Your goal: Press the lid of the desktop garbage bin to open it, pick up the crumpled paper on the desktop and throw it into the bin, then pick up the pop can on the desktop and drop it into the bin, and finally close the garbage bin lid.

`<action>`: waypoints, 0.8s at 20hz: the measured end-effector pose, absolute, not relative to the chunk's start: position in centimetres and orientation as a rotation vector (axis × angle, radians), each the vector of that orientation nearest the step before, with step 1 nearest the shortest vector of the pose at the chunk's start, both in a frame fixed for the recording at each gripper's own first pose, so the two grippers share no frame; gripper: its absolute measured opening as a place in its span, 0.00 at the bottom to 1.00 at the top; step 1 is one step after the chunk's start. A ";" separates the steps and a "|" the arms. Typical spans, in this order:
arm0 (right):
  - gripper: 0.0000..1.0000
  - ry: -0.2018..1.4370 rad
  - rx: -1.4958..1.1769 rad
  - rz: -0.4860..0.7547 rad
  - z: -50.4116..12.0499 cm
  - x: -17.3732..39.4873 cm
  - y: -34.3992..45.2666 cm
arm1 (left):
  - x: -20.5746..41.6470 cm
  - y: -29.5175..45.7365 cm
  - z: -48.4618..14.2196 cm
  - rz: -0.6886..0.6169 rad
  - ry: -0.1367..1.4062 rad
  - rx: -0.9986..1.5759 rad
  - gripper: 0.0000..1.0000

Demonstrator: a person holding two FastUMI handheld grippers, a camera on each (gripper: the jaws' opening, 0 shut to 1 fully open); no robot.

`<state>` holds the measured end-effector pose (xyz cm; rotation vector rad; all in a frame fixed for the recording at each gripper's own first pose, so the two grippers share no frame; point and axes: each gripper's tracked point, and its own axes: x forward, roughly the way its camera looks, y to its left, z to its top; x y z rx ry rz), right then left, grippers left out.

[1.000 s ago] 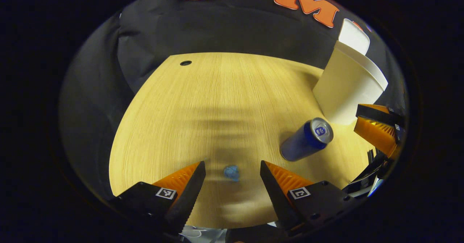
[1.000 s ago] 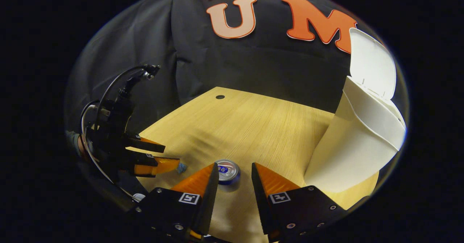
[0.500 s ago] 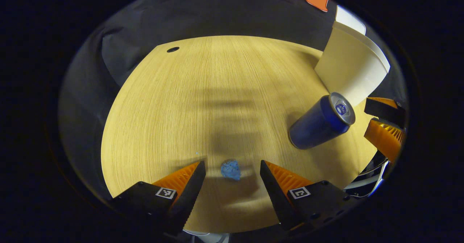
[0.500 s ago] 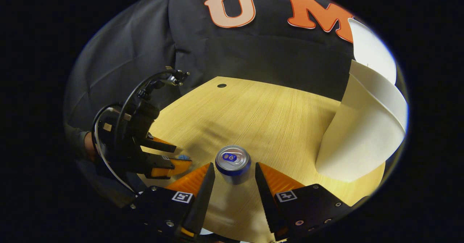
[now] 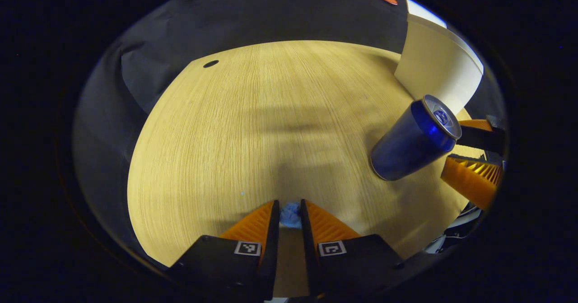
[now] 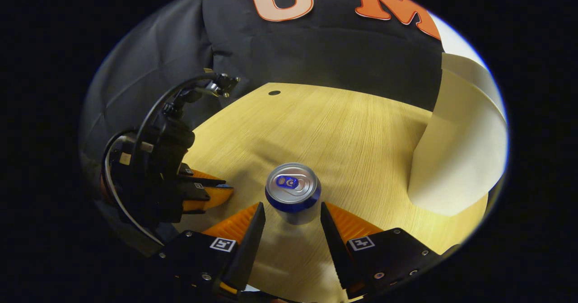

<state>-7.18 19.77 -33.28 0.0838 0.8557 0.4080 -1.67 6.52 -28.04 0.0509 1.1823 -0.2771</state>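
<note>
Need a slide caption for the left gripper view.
Left gripper shut on small blue crumpled paper on wooden desktop; upright blue pop can nearby.

Glossy metal can — wood-grain desktop

My left gripper pinches the small blue crumpled paper on the wooden desktop. The blue pop can stands upright between my right gripper's spread fingers. The white bin stands behind it, lid raised.

no readable words or numbers. the can shows a blue tab on its top, no legible brand; the gripper bodies carry small square black-and-white marker tags.
</note>
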 end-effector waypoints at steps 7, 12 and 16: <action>0.75 0.864 0.117 0.370 -35.6 -5.9 20.1 | 10.4 7.8 -17.4 -0.295 1.138 0.010 0.16; 0.76 0.865 0.140 0.352 -37.2 -5.6 20.3 | 21.1 8.6 -8.0 -0.303 1.144 0.023 0.16; 0.77 0.850 0.130 0.334 -38.4 -4.1 20.7 | 21.9 9.3 -2.0 -0.325 1.145 0.025 0.16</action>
